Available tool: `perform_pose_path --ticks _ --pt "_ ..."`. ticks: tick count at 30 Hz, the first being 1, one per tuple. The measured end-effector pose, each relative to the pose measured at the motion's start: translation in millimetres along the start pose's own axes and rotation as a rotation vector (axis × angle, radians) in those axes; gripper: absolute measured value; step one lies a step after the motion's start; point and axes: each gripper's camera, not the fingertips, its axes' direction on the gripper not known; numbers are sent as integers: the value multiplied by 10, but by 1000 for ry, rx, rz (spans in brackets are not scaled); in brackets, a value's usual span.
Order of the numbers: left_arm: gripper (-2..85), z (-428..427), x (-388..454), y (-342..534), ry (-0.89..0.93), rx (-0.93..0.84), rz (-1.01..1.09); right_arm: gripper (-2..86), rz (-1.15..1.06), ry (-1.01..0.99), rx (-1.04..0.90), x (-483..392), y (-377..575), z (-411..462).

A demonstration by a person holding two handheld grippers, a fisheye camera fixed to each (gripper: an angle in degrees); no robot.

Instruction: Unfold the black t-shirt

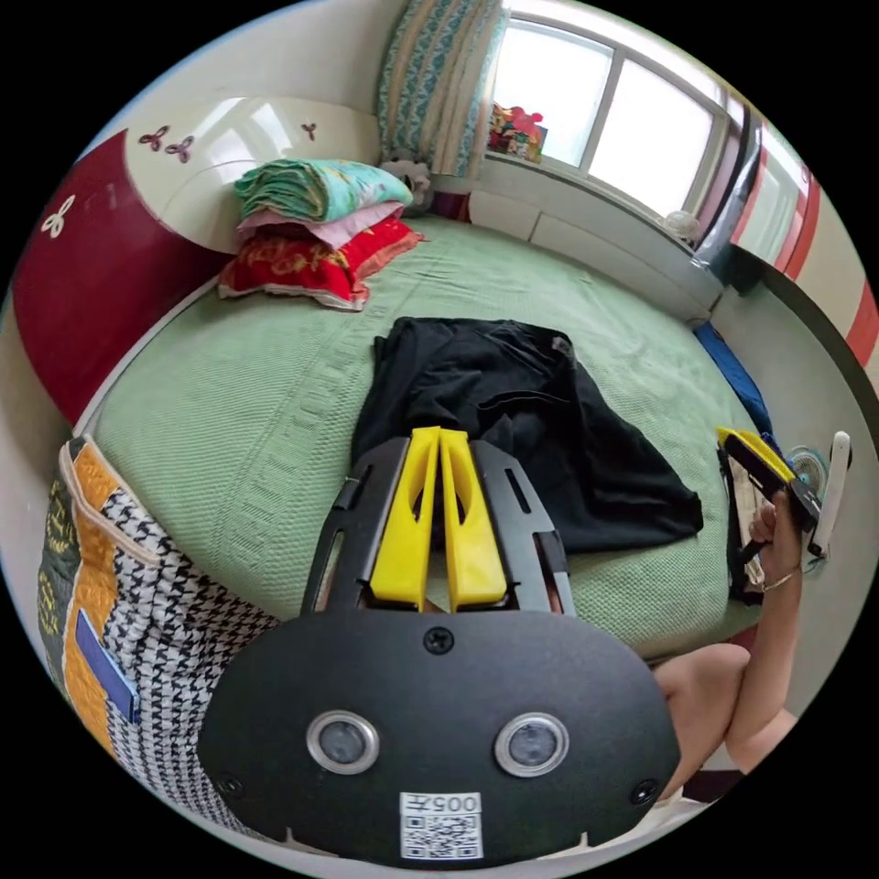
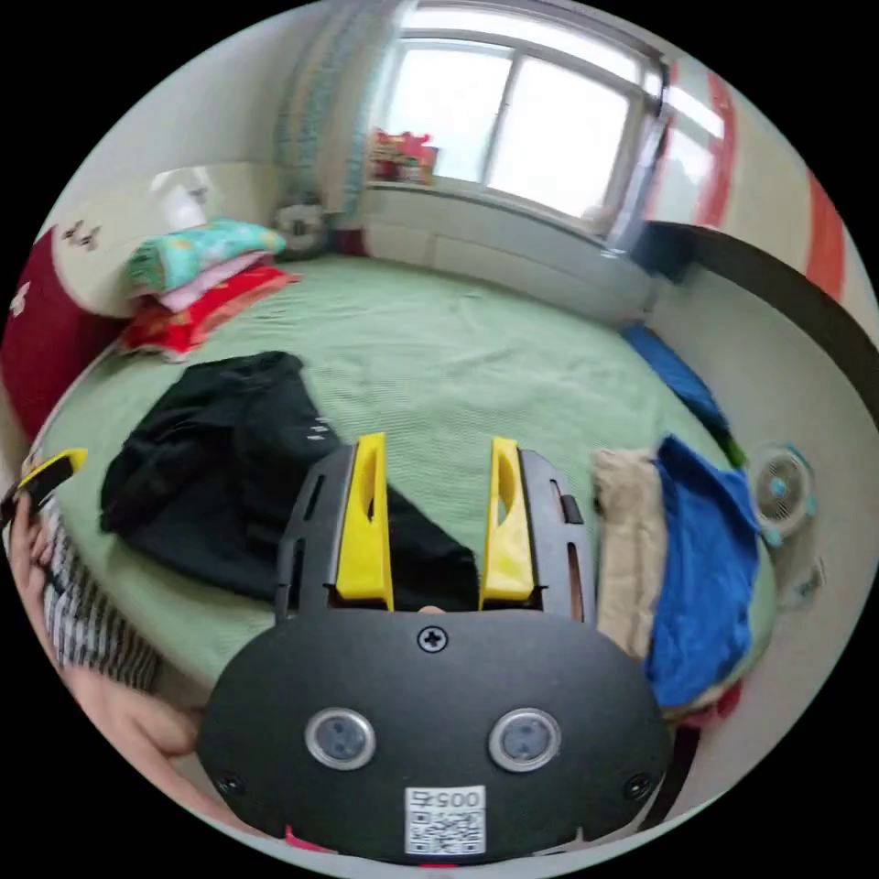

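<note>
Fingers first: my left gripper point(image 1: 439, 438) has its yellow jaws pressed together with nothing visibly between them, tips hovering right at the near edge of the black t-shirt point(image 1: 513, 421). My right gripper point(image 2: 435, 449) is spread wide open, holding nothing, and in its own view the shirt point(image 2: 220, 458) sits off to the left of the jaws, with just one dark corner running under the gap.

So the shirt is bunched up on the green bedspread point(image 1: 256, 458), straight ahead of my left tips and stretching away and to the right from them. Its long run looks like it goes from the far collar end, up toward the stacked pillows point(image 1: 316, 229), down to a loose flap trailing toward my right side.

Left is clearly the nearer one, basically on top of the hem. I reckon left needs to open up first to get any cloth, while right has to swing in sideways to reach that trailing flap. Can't tell which layer is on top in that crumple, honestly.
</note>
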Motion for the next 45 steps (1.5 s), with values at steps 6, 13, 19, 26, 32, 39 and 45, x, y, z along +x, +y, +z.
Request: perform_pose_path --ticks 6,13,19,26,32,39,45 --pt "-5 230 427 -182 -86 -34 147 151 -452 -378 -150 -856 95 440" --pt "-2 353 578 -280 -55 -63 161 101 -518 -250 -272 -1058 323 875" --pt "-2 359 629 -285 -29 -85 164 -2 -320 -136 -171 -639 235 753" --pt "0 266 666 -218 -57 -77 171 25 502 154 83 857 414 315" --pt "19 200 693 -193 -50 -61 181 70 322 82 -79 951 470 395" --pt "114 191 790 -163 38 -31 216 122 291 -57 -289 1292 674 649" --pt "128 444 1010 -138 1 -107 274 51 294 3 -315 1526 877 755"
